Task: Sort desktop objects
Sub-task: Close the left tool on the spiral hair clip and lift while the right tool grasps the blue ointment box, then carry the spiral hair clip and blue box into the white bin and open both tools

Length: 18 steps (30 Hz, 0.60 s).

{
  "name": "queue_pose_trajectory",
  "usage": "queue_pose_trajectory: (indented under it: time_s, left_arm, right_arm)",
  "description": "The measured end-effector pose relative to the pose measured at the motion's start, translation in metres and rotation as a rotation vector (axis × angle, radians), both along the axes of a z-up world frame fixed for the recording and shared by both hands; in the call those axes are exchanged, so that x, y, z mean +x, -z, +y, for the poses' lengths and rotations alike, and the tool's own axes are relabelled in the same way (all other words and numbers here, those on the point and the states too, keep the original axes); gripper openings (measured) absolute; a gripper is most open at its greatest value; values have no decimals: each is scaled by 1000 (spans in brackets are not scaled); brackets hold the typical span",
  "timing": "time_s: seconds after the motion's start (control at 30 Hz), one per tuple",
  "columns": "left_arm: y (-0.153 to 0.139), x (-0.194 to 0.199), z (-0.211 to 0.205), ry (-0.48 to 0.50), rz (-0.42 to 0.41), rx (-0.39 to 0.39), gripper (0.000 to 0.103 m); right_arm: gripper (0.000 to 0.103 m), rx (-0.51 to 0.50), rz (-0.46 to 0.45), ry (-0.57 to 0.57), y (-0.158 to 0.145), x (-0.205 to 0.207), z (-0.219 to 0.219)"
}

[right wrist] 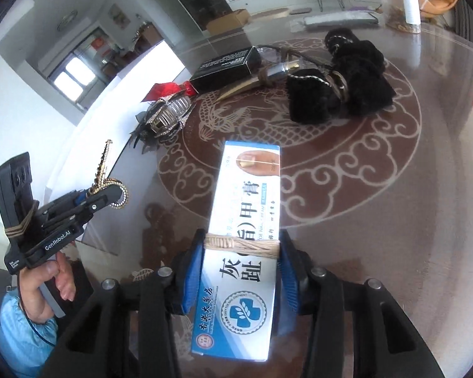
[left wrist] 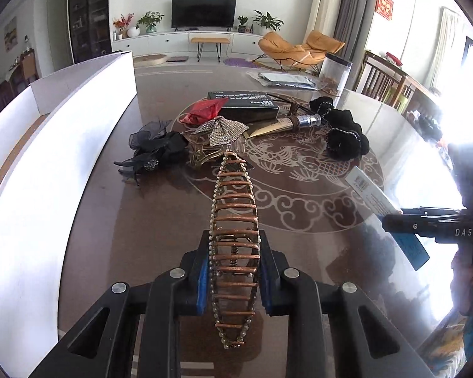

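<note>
Showing only rightward: ointment box lettering.

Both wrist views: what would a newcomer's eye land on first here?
Likely the two loads. The left gripper is shut on a long copper hair clip pointing up the middle of its view, and the right gripper clamps a white-and-blue cream box tied with twine. Beyond them a heap of black bows and a black box lies on the patterned table.
</note>
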<state>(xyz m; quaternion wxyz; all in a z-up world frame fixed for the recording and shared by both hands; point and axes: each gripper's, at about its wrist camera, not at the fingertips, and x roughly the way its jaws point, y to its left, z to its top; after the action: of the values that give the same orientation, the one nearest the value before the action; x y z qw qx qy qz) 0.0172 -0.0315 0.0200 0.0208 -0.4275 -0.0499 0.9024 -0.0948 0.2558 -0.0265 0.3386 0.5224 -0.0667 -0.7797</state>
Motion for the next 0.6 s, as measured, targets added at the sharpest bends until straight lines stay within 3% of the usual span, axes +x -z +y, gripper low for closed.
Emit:
queue_pose_trajectory:
  time_s: [0.17,0.3,0.47,0.6]
  left_arm:
    - [-23,19,-11,-32,44,27,25]
    - [-60,34,-31,-66,109,61,25]
    - [-129,42,-100,-161,188,69,25]
    - [-159,35,-169,-303,195,-10,25]
  right_arm:
    - [44,-68,-1,-18,-28,0,-10]
    - [44,-106,39,-93,-63,0,-45]
    - [44,-187,54,-217,-113,-15,-130]
    - [44,-229,100,-330,-150,-19,-231]
